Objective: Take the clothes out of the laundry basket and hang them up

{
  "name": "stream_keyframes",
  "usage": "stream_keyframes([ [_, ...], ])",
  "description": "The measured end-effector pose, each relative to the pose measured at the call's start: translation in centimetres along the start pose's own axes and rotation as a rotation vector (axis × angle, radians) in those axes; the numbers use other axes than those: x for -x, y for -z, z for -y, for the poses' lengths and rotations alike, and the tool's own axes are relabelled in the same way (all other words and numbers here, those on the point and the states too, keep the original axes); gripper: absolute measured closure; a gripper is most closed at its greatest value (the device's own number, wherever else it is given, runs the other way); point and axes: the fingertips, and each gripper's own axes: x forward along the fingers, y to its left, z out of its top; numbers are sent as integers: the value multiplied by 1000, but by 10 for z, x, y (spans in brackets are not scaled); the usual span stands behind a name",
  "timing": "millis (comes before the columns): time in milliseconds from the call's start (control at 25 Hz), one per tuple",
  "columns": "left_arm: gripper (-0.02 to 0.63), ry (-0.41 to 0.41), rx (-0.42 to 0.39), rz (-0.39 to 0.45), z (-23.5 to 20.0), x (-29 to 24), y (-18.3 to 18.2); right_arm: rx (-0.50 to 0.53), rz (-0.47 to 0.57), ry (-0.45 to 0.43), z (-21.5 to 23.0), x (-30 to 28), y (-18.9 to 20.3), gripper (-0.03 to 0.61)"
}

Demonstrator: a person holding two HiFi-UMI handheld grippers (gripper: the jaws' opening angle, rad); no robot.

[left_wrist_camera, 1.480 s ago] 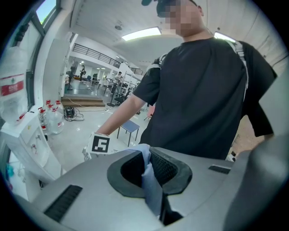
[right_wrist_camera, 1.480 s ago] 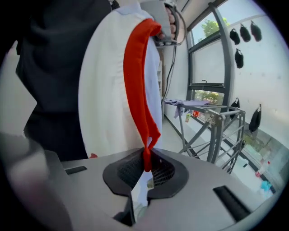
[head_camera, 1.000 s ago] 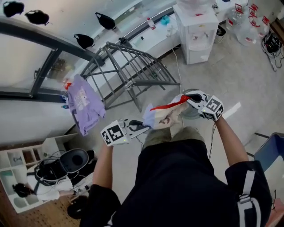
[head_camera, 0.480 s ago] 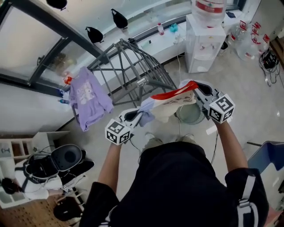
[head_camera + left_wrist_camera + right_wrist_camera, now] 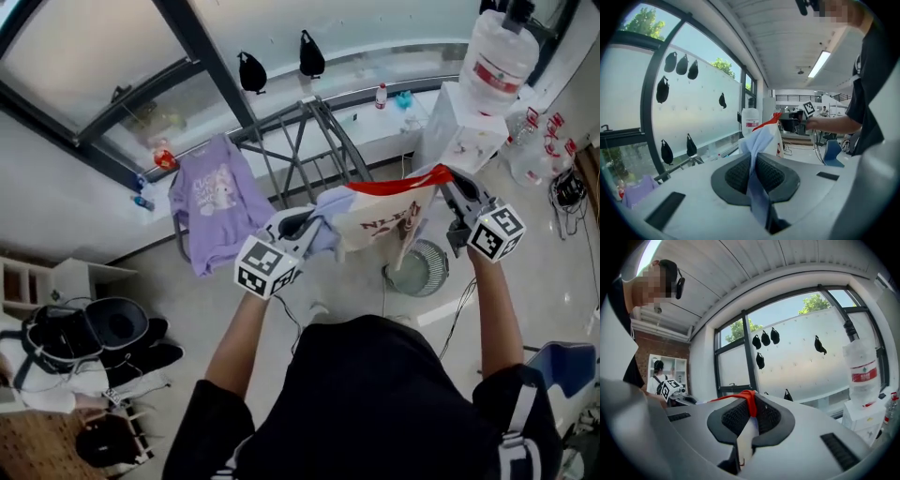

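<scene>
Drying rack (image 5: 314,141): grey metal frame under the window; every place below is given from it
Purple shirt (image 5: 214,199): draped over the rack's left end; hanging down its side
White garment (image 5: 384,220): red-edged, with a pale blue part; spread in the air in front of the rack, between the two tongs
Basket (image 5: 419,269): round; on the floor in front of the rack's right end, below the garment
Left tongs (image 5: 307,225): in front of the rack's middle; clamped on the garment's pale blue part
Right tongs (image 5: 450,186): right of the rack; clamped on the garment's red edge
</scene>
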Motion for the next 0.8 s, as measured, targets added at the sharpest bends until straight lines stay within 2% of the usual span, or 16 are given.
stream_keyframes([
  [320,594,-78,-9,105,-89,61,-27,8,87,7,-51,-100,-48,568],
  [520,594,-187,14,143,-145,87,-41,157,57,-15,-71,-165,-70,568],
  [800,594,-290,4,114,-216,86,-48,62,52,-26,-52,-259,-75,568],
])
